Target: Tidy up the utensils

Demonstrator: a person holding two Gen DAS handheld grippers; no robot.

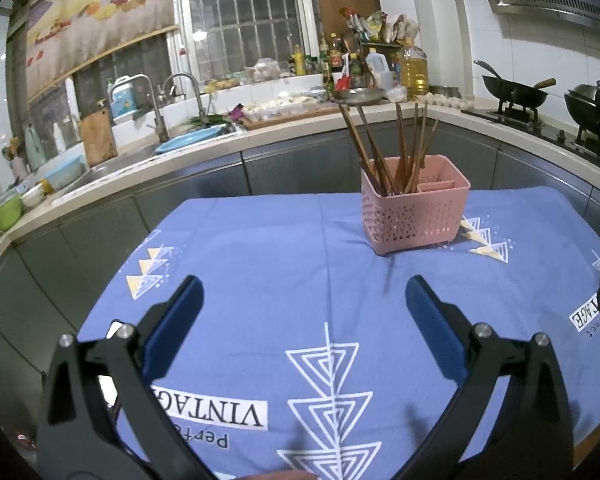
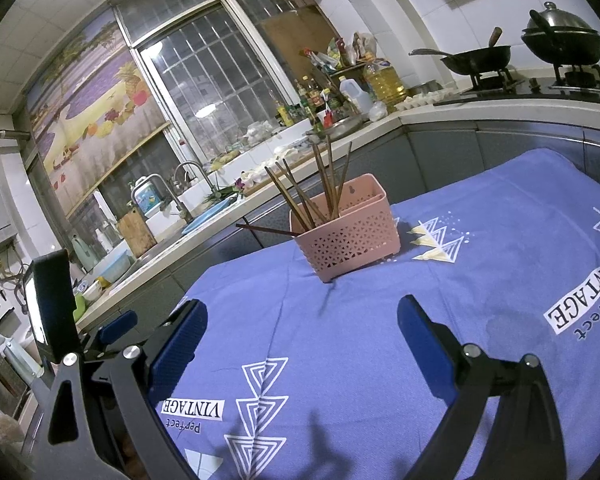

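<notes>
We hold both grippers low over the blue cloth on the table. Left gripper fingers spread wide, empty; right gripper fingers wide too, empty. The pink basket stands far ahead, brown chopsticks leaning in its left compartment, one jutting out leftward.

Chopsticks in basket, basket on tablecloth, counter behind.

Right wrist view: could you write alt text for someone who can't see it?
A pink slotted basket holding brown chopsticks, one lying nearly flat over its rim, stands on a blue patterned tablecloth. The right gripper hovers in front, jaws open and empty.
</notes>
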